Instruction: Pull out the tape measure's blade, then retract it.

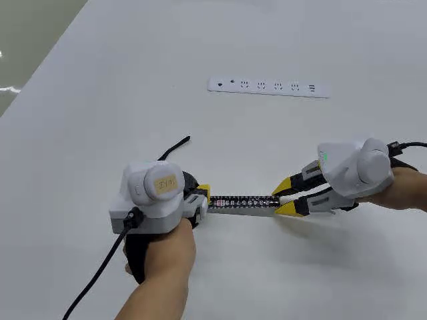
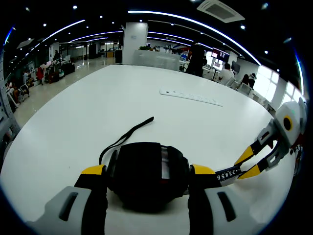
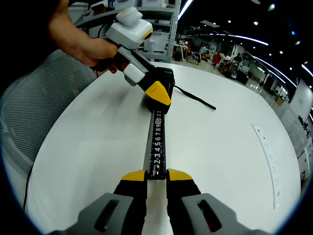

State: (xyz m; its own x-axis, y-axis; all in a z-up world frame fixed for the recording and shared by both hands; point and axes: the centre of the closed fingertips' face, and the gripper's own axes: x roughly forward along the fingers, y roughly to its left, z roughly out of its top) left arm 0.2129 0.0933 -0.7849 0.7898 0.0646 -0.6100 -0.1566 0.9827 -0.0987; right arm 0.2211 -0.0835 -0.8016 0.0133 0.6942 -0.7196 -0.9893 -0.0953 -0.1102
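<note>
Left gripper [image 1: 200, 199] clamped around tape measure case [image 2: 146, 171], toward near edge of table [image 1: 200, 120] | right gripper [image 1: 285, 198] pinched on blade [image 1: 243, 201] tip | blade runs straight between them; retraction likely means right gripper travelling toward case.

Bright, even overhead light. Head view is sharp: white table [image 1: 267, 40] near washed out, with faint soft shadows. Gripper views show heavy fisheye bend at the edges, ceiling strips [image 2: 195, 22] curve and glare, far hall is soft. Blade [image 3: 156, 142] digits are legible.

Blade [image 1: 243, 201] between left tongs [image 1: 199, 200] and right tongs [image 1: 285, 198]
</note>
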